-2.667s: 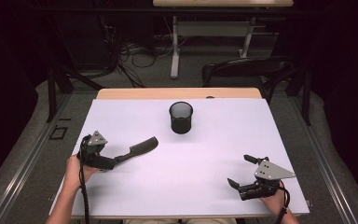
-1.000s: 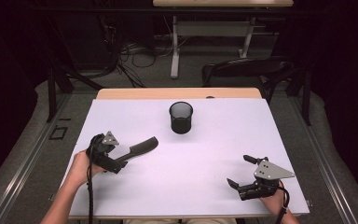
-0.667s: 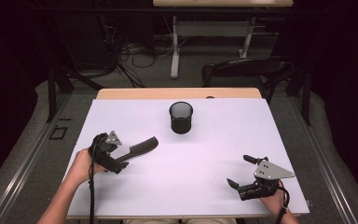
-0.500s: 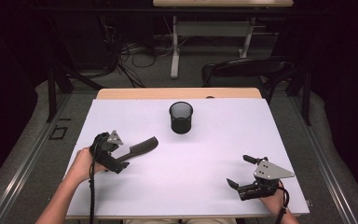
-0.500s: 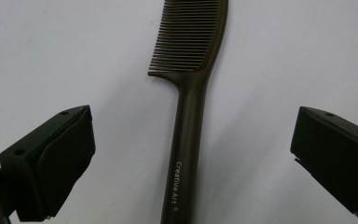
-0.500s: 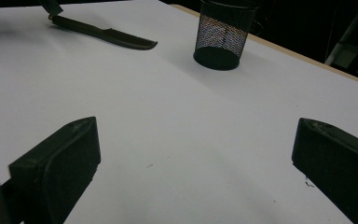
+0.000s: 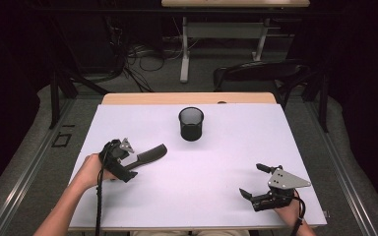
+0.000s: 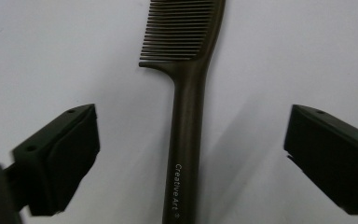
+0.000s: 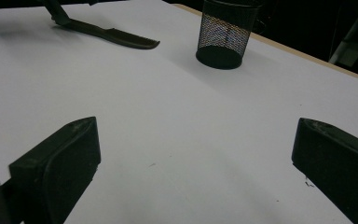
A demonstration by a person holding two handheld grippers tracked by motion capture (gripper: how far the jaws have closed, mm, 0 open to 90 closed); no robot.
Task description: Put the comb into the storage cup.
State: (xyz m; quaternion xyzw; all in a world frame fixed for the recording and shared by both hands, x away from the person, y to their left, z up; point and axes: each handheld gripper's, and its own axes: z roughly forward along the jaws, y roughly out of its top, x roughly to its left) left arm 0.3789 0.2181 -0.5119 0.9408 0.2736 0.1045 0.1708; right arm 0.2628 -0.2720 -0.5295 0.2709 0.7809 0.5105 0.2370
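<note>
Left tool [image 8: 189, 154] crept along the comb [image 8: 186, 121]; jaws just closing, still spread, handle between untouched. Its view reads the "Creative Art" print. Right tool [image 7: 261, 186] spread, idle.

Black mesh pen cup [image 7: 191, 124] upright on white table [image 7: 216, 162], dark chair [image 7: 261, 73] behind

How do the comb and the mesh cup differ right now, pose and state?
The comb lies flat on the white table; the mesh cup stands upright, farther back. The comb is long and solid with teeth at one end; the cup is round, see-through mesh. The comb's handle sits between the left gripper jaws, which have just been closing but are not yet touching it; the cup stands apart from both grippers. Both are dark.
</note>
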